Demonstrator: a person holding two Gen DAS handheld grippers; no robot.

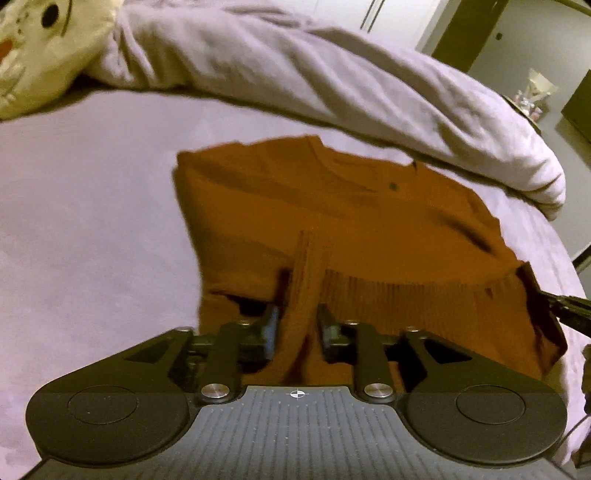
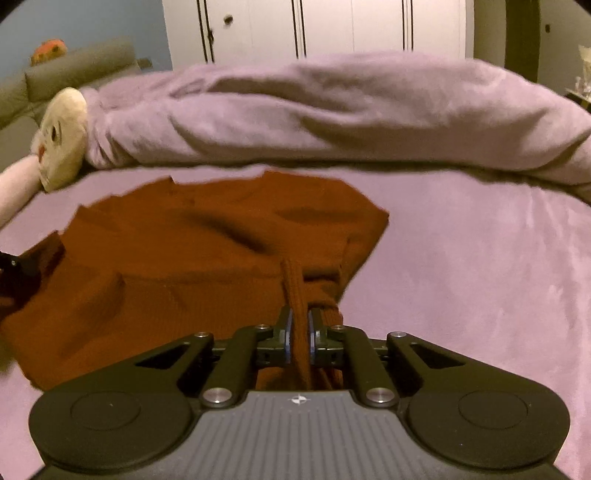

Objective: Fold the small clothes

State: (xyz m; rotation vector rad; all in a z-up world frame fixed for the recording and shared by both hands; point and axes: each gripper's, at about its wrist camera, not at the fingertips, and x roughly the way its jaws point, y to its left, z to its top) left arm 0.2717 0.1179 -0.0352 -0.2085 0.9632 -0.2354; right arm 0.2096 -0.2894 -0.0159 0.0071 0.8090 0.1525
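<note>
A rust-orange knit sweater lies flat on the lilac bed sheet, collar toward the far side. Its ribbed hem is nearest me. In the left wrist view a raised fold of that hem stands between the fingers of my left gripper. The jaws sit a little apart, with a dark gap beside the left pad. My right gripper is shut tight on another ridge of the hem, near the sweater's right side. The right gripper's black body shows at the hem's far corner.
A bunched lilac duvet runs across the bed behind the sweater. A cream plush toy lies at the back left. White wardrobe doors stand beyond. The bed's edge curves down on the right.
</note>
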